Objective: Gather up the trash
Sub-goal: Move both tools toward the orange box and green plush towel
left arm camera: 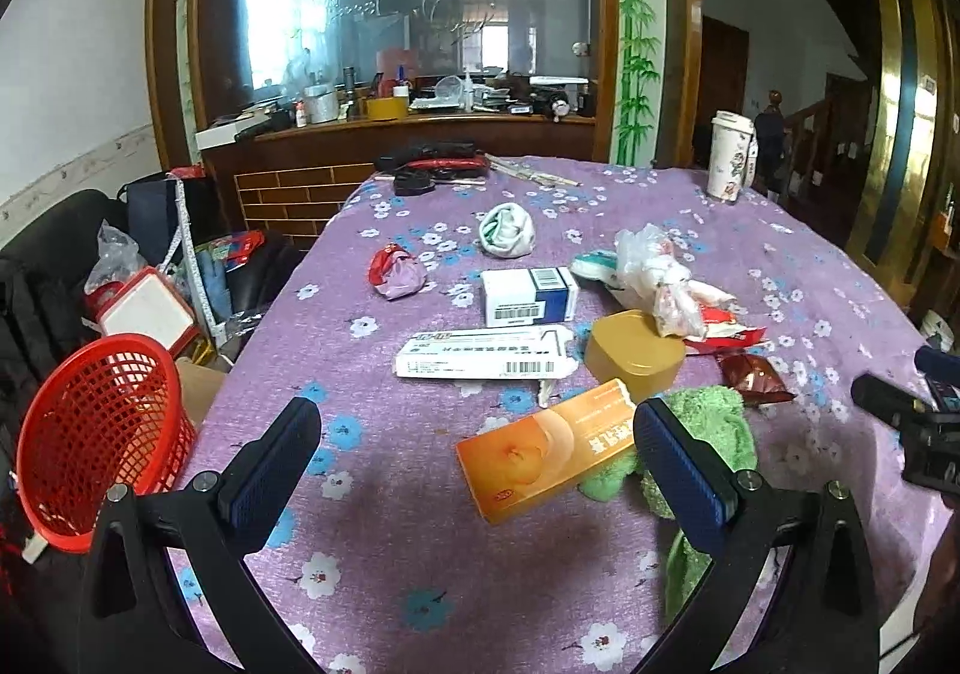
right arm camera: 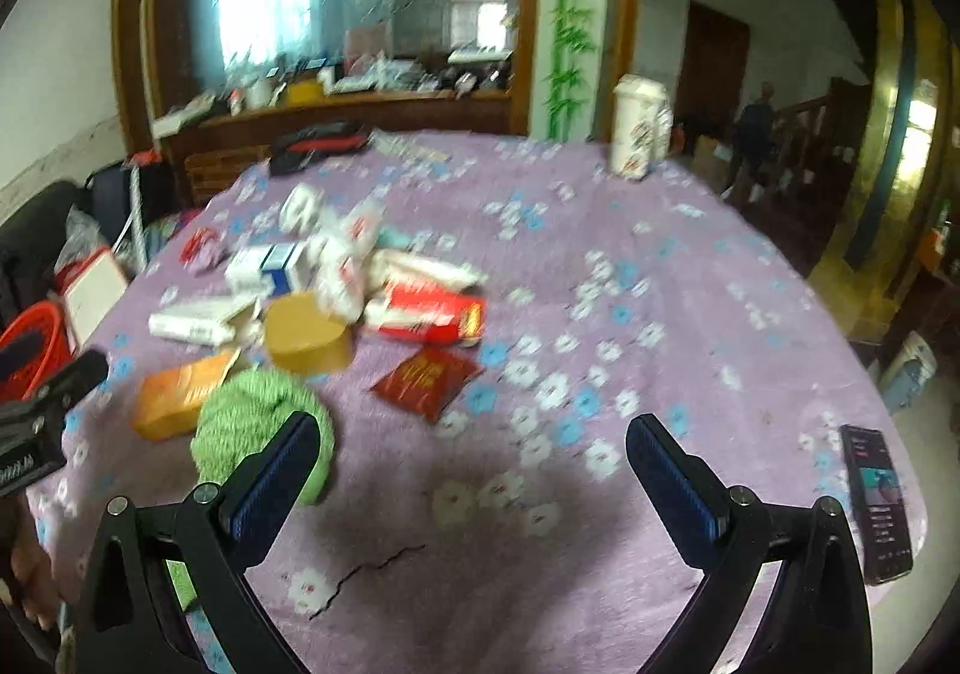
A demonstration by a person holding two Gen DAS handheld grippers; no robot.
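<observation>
Trash lies on the purple flowered tablecloth (left arm camera: pixel 420 554): an orange box (left arm camera: pixel 540 452), a long white box (left arm camera: pixel 480 356), a white-and-blue box (left arm camera: pixel 528 293), a gold tin (left arm camera: pixel 633 353), a crumpled plastic bag (left arm camera: pixel 654 272), a dark red packet (left arm camera: pixel 753 377), a red-pink wrapper (left arm camera: pixel 393 272) and a green fluffy cloth (left arm camera: pixel 714 428). A red mesh basket (left arm camera: pixel 99 434) stands at the table's left edge. My left gripper (left arm camera: pixel 477 434) is open and empty, just before the orange box. My right gripper (right arm camera: pixel 471 452) is open and empty above bare cloth, right of the green cloth (right arm camera: pixel 258 422) and near the red packet (right arm camera: pixel 426 380).
A white cup (left arm camera: pixel 729 155) stands at the far right of the table, black and red items (left arm camera: pixel 432 167) at the far edge. A phone (right arm camera: pixel 876 500) lies at the near right edge. Bags and a sofa (left arm camera: pixel 60 266) crowd the left side. A cluttered counter (left arm camera: pixel 420 116) is behind.
</observation>
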